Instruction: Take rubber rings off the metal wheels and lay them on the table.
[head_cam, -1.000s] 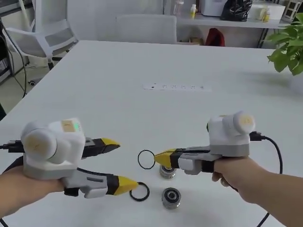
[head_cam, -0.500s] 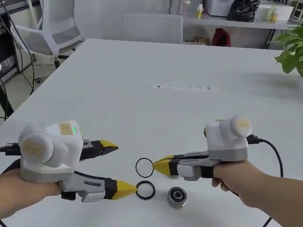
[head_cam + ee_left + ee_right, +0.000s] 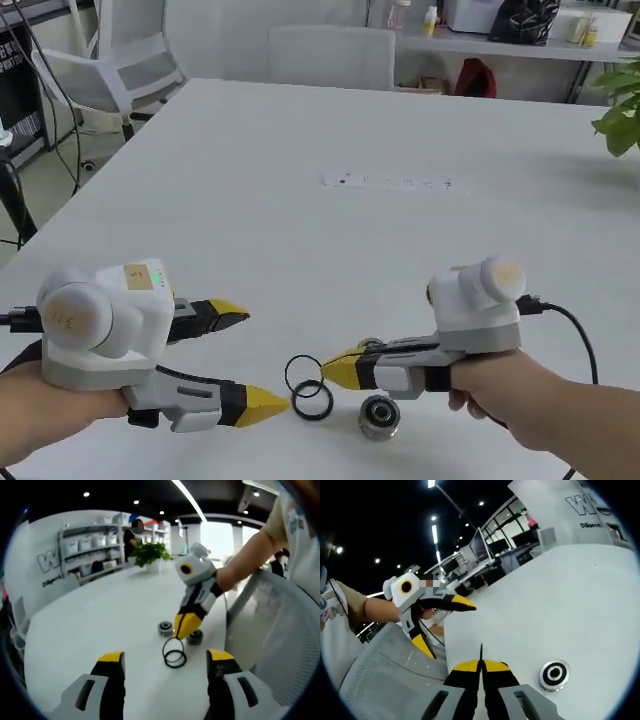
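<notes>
Right gripper [image 3: 343,372]: jaws closed on a thin black rubber ring [image 3: 302,357]; in the right gripper view the ring shows edge-on as a dark line between the yellow tips
Held ring, place: hangs from those tips low over the table [image 3: 300,220], overlapping a second ring in the head view
Second ring [image 3: 313,418]: lies flat on the table, just beside the held one
Left gripper [image 3: 246,357]: jaws spread wide with nothing between them, tips aimed toward the two rings from close by
Near wheel [image 3: 379,416]: sits on the table just beside the rings, under the Right gripper
Far wheel [image 3: 166,628]: sits on the table a little beyond the Right gripper's tip, apart from the near wheel
Step in hand, as I judge it: setting the held ring down next to the one already laid
Risk, ring: let go from this tilt it may land across the second ring, or spring and roll off toward a wheel
Risk, wheels: both stand loose, so a low sweep of either gripper could knock one and set it rolling across the smooth top
Risk, grip: the band is thin and soft, so it may cling to a tip when the jaws part
Hard to make out: whether the held ring's lower edge touches the table; whether either wheel carries a rubber ring
Cut off: in the head view the far wheel is mostly behind the Right gripper
</notes>
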The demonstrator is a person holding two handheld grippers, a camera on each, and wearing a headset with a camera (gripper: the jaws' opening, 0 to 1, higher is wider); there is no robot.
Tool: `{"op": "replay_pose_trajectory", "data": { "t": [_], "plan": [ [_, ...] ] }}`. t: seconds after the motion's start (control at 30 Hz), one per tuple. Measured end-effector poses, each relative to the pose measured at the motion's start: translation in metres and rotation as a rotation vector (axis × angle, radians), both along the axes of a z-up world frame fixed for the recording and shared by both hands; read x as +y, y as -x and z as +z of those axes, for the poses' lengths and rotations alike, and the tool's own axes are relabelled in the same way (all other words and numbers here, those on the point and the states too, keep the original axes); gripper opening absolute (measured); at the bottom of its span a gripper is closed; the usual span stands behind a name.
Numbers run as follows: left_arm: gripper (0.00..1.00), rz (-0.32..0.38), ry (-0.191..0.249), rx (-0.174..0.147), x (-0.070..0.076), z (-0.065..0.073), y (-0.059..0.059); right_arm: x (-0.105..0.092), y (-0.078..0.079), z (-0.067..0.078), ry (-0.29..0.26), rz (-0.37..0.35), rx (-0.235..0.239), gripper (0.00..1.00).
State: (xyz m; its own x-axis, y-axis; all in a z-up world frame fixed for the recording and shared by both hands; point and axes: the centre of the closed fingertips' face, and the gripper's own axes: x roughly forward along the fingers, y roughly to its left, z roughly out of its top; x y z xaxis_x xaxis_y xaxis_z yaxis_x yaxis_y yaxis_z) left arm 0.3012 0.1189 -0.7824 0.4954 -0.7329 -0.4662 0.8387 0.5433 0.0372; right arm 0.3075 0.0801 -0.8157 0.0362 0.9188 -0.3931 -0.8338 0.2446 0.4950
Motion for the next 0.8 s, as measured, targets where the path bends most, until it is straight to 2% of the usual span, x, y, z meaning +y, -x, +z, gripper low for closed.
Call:
{"op": "replay_pose_trajectory", "data": {
  "t": [0.47, 0.8],
  "plan": [
    [0.67, 0.002, -0.005, 0.009, 0.003, -0.004, 0.001, 0.000, 0.004, -0.012, 0.019, 0.014, 0.053, 0.00],
    [0.66, 0.006, -0.011, 0.017, 0.005, -0.006, 0.001, -0.004, 0.002, -0.021, 0.048, 0.004, 0.061, 0.00]
  ]
}}
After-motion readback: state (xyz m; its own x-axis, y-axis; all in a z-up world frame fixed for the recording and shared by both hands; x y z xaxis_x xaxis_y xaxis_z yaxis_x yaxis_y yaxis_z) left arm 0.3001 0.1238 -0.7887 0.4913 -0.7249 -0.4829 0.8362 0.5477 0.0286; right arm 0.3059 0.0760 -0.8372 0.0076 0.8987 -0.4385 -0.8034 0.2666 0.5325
